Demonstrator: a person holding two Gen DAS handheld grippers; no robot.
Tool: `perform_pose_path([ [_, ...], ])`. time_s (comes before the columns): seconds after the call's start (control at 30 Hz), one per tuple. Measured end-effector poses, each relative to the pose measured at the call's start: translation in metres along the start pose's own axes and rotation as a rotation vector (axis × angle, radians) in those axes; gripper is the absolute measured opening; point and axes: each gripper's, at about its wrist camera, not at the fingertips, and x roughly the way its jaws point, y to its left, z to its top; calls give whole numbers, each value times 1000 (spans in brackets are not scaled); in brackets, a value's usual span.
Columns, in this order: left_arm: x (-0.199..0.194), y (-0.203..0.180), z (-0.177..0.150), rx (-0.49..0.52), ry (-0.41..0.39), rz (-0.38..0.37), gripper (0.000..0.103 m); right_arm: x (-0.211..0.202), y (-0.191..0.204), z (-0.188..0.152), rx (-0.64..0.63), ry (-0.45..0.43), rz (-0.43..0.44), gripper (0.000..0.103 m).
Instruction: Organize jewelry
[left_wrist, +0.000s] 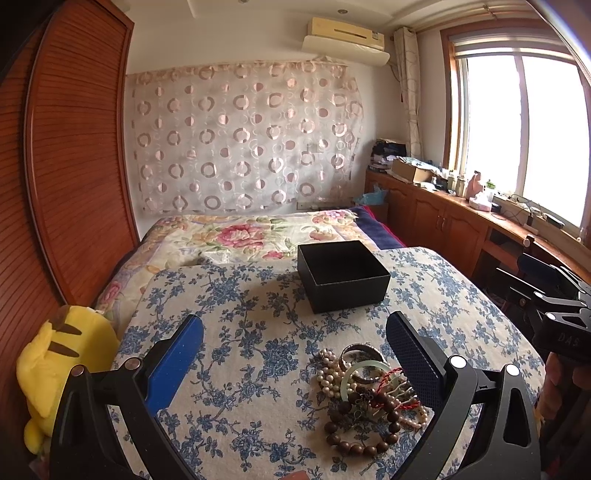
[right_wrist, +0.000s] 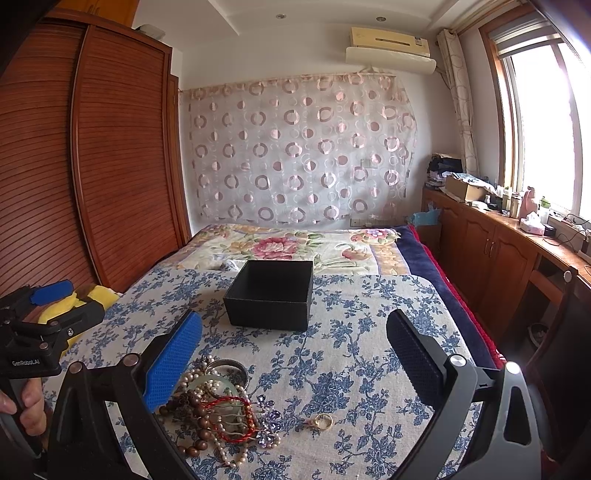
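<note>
A tangled pile of jewelry (left_wrist: 365, 398) lies on the blue-flowered cloth (left_wrist: 240, 369): pearl strands, brown wooden beads, a pale green bangle, a silver bangle, a red cord. In the right wrist view the same jewelry pile (right_wrist: 218, 410) lies near the left finger, with a purple crystal brooch (right_wrist: 267, 421) and a gold ring (right_wrist: 323, 421) beside it. An empty black box (left_wrist: 343, 278) (right_wrist: 271, 295) stands open beyond the pile. My left gripper (left_wrist: 295, 354) is open, hovering over the cloth with the pile by its right finger. My right gripper (right_wrist: 295, 354) is open too.
The cloth covers a board on a bed with a floral quilt (left_wrist: 240, 232). A yellow plush toy (left_wrist: 55, 369) sits at the left by a wooden wardrobe (left_wrist: 74, 166). Wooden cabinets (right_wrist: 491, 254) with clutter run under the window at the right.
</note>
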Motion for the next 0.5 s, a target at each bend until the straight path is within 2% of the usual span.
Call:
perform_pose_path([
  [0.5, 10, 2, -10, 4, 27, -17, 96, 1, 1, -1, 0, 4, 3, 101],
])
